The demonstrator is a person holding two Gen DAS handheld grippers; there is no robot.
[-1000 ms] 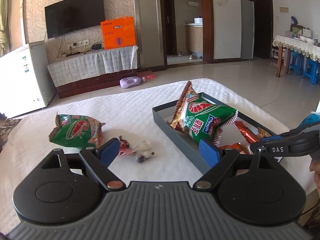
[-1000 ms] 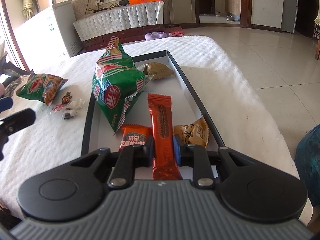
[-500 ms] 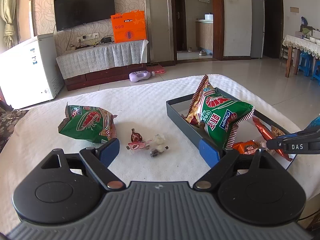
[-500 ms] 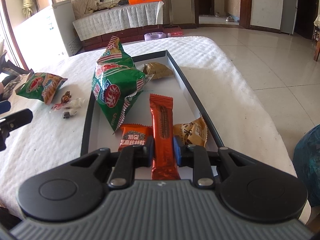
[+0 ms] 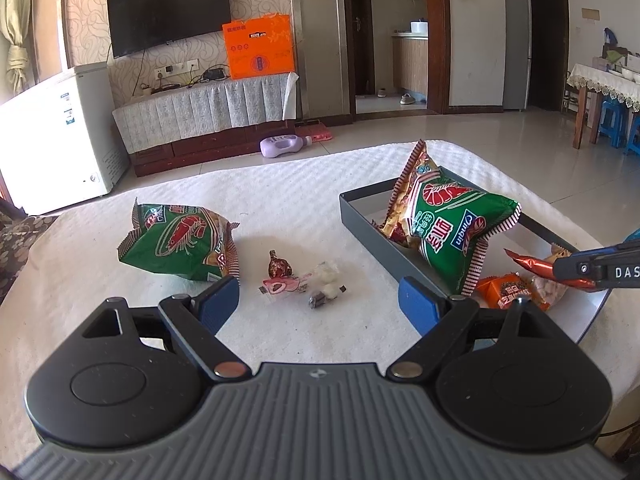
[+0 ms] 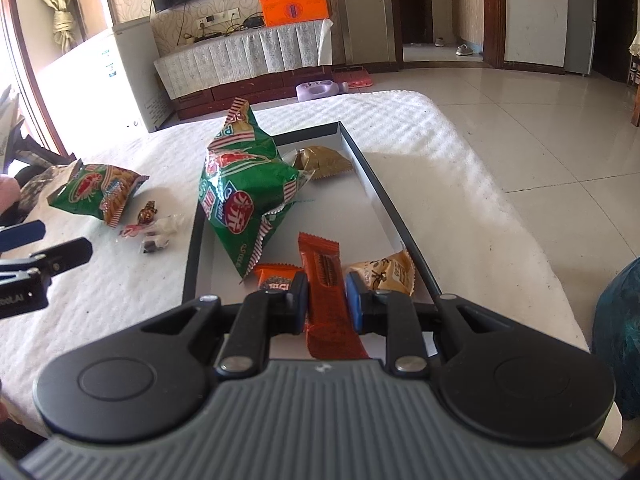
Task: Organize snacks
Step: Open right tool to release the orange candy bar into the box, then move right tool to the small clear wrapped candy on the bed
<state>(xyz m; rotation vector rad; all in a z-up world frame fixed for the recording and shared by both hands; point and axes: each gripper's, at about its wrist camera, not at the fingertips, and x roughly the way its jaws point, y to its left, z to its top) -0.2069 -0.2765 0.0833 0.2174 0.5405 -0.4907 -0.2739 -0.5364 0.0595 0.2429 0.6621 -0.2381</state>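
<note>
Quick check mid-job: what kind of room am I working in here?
Most likely a home living room. A wall-mounted TV hangs above a cloth-covered cabinet, a white chest freezer stands beside it, and a doorway opens onto what looks like a kitchen.

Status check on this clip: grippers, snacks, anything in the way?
Right gripper shut on orange wafer bar over tray. Left gripper open, empty. Green chip bag and candies outside tray. Nothing blocking.

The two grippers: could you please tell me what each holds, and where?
The right gripper pinches the long orange-red foil snack bar near its lower half. The left gripper holds nothing.
</note>
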